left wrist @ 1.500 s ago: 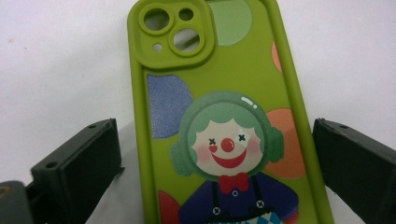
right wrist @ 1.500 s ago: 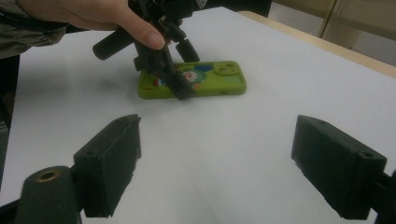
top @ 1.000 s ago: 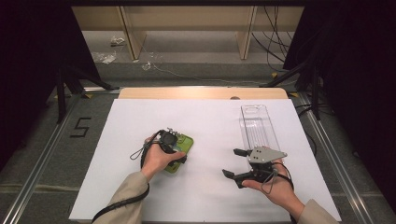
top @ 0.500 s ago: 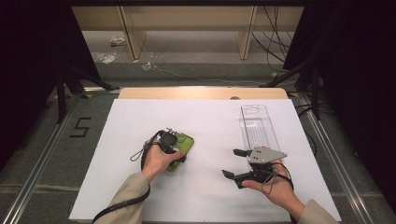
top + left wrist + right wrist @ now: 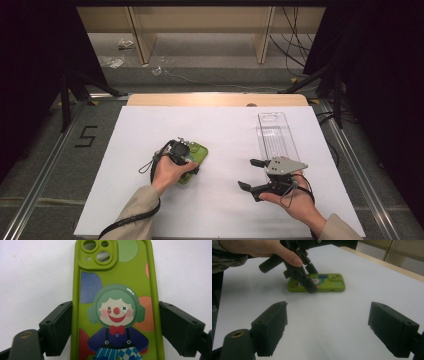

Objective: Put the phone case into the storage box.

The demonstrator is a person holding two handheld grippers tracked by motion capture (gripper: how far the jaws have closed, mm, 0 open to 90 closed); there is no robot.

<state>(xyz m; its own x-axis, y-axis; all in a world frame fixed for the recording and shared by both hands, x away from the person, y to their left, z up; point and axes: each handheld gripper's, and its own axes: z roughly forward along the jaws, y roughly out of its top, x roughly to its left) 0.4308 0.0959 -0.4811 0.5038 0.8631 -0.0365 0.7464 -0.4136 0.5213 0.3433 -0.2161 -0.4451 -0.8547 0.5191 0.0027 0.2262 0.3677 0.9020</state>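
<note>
Two black jaws of the left gripper (image 5: 113,327) are set on either side of a green phone case (image 5: 115,302) and have just been closing, seemingly short of touching. Lying flat on the white table (image 5: 225,130), it is not gripped. The right gripper (image 5: 252,174) is held unclenched, with a clear tray (image 5: 276,135) just beyond it.
</note>
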